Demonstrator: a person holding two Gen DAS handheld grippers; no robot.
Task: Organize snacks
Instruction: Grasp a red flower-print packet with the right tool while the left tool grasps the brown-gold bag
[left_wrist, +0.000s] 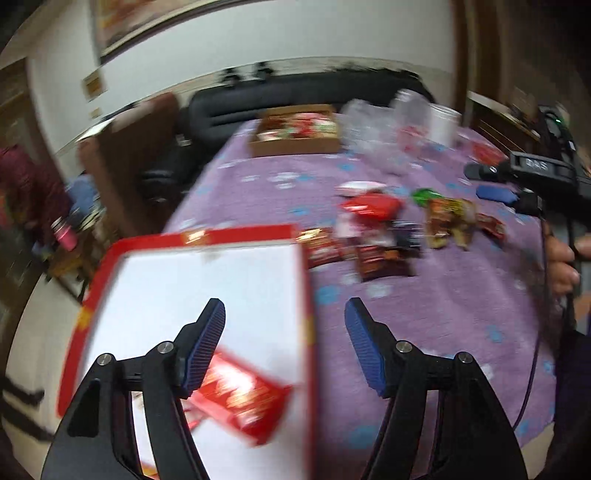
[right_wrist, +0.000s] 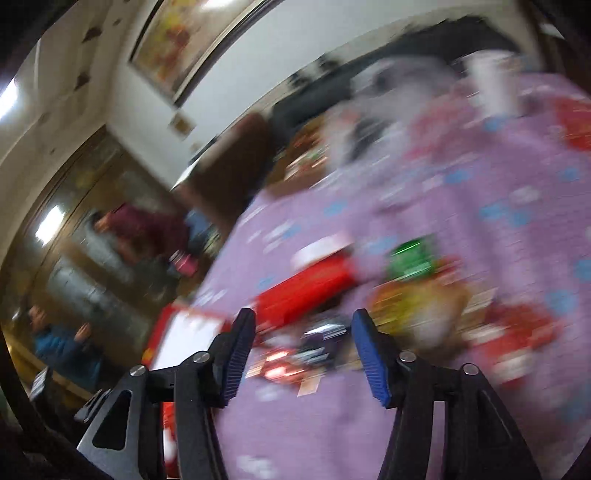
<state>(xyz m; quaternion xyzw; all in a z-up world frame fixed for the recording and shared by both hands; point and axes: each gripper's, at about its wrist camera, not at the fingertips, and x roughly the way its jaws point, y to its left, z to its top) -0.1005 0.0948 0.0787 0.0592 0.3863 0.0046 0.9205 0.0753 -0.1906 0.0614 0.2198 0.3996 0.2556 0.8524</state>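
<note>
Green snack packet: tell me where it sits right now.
In the left wrist view the green snack packet lies on the purple tablecloth, right of the red packet in the loose snack pile and just above the yellow-brown packet.

**Camera setup: two wrist fisheyes, both over the table**

Left wrist: looks forward and down along its fingers across the purple tablecloth (left_wrist: 424, 302), close above the red-rimmed white tray (left_wrist: 207, 280), sofa (left_wrist: 295, 96) at far end. Frame roughly level.

Right wrist: low and near the cloth, rolled hard so the table tilts; heavy motion blur.

Shared: snack pile (left_wrist: 388, 229) mid-table, tray, brown box (left_wrist: 295, 144), sofa wall. Left view also catches the right gripper (left_wrist: 491, 184) at its right edge.
</note>
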